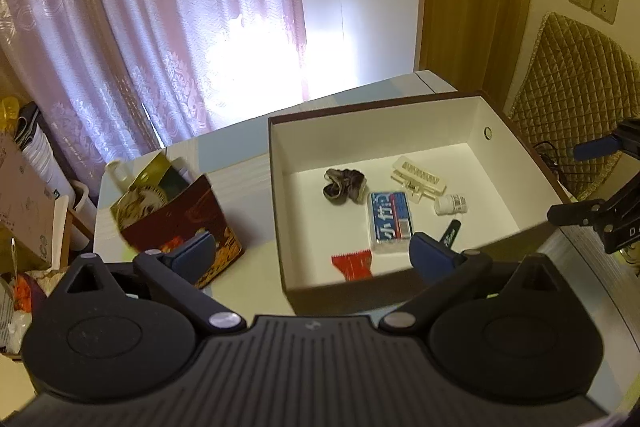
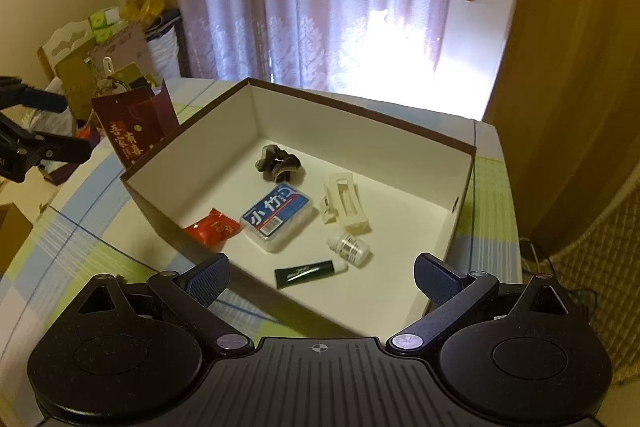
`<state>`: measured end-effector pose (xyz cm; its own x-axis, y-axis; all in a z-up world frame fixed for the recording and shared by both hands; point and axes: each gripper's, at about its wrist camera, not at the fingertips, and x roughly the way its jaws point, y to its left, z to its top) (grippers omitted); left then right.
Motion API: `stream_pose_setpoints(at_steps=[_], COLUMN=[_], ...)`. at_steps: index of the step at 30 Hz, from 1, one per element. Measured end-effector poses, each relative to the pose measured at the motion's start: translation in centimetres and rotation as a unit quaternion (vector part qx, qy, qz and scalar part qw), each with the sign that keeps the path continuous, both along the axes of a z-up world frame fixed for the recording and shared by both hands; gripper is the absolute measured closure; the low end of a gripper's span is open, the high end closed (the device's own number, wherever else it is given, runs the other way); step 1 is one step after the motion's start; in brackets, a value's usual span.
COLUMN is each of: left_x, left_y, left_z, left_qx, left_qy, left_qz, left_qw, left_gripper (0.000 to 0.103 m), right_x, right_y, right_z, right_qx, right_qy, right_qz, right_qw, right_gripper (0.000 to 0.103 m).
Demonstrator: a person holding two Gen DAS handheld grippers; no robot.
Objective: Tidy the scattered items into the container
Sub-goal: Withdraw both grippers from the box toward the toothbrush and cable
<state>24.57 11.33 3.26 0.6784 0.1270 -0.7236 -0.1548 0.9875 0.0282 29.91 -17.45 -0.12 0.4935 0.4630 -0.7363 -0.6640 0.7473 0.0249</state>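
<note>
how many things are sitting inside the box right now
6, all on the floor of the box: scrunchie at the back, blue pack in the middle, red packet left, hair clip right, small bottle and green tube nearest. Nothing looks hidden.

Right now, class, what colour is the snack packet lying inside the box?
Red snack packet, clearest in the right wrist view.

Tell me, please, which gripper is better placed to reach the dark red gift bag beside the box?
Left. The gift bag sits just ahead of the left gripper; the right gripper faces it across the box.
</note>
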Motion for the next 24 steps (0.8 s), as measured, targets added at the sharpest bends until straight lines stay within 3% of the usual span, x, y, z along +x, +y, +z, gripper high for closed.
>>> stream_pose_setpoints(at_steps=[8,24], left_x=[-3.1,-7.8], left_y=[-0.7,-0.3], left_z=[-0.2,-2.1], left_qx=[-0.003,-0.011], left_qy=[0.004,0.015], left_qz=[-0.007,0.000], left_qw=[1.0000,0.9998], left_gripper=[0.001,0.001], right_x=[-3.7,-8.7], right_y=[0.2,0.5], right_z=[0.1,-2.3], right_qx=[0.003,0.010], right_qy=[-0.001,0.043], right_qz=[-0.032,-0.066], right_qw=[0.999,0.997], right_gripper=[0.000,0.000])
